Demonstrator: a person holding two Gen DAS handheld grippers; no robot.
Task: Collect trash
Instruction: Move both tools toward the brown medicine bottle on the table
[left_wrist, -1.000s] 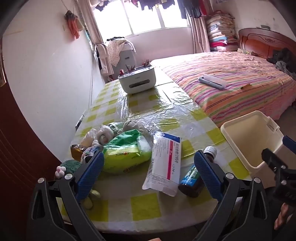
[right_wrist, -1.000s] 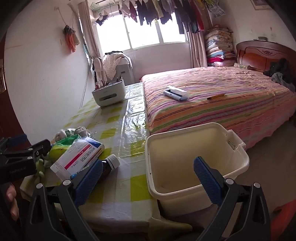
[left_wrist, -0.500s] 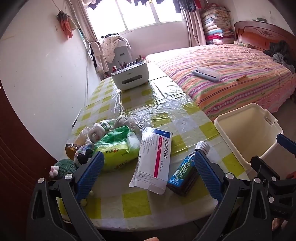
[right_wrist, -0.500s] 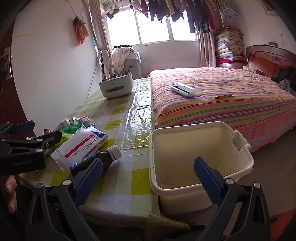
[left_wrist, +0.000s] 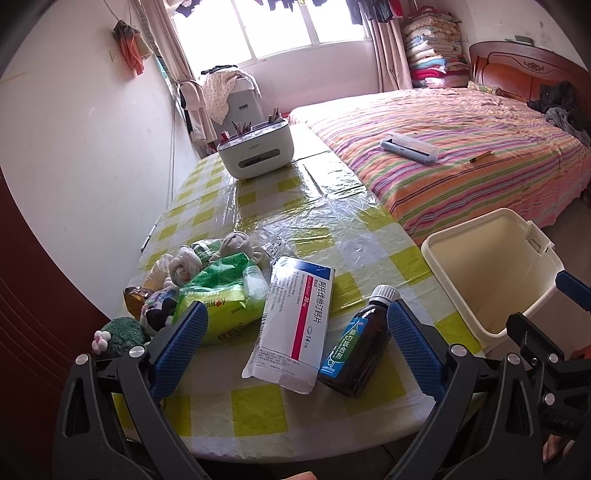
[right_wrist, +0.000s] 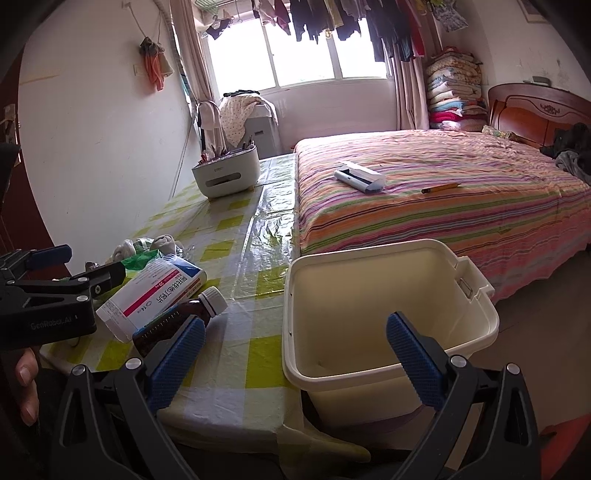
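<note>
Daylight floods from the overexposed window (right_wrist: 306, 51); glare streaks the plastic-covered tabletop (left_wrist: 325, 206); fisheye edges curve, corners black.

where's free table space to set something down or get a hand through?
Free: the checked table between the white organizer and the trash pile, and the near strip in front of the medicine box. Crowded: near-left corner, green pack, box and brown bottle side by side.

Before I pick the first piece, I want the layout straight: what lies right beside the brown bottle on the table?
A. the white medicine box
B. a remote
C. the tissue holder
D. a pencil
A: the white medicine box lies flat against the brown bottle near the table's front edge, both between the left gripper's open jaws.
</note>
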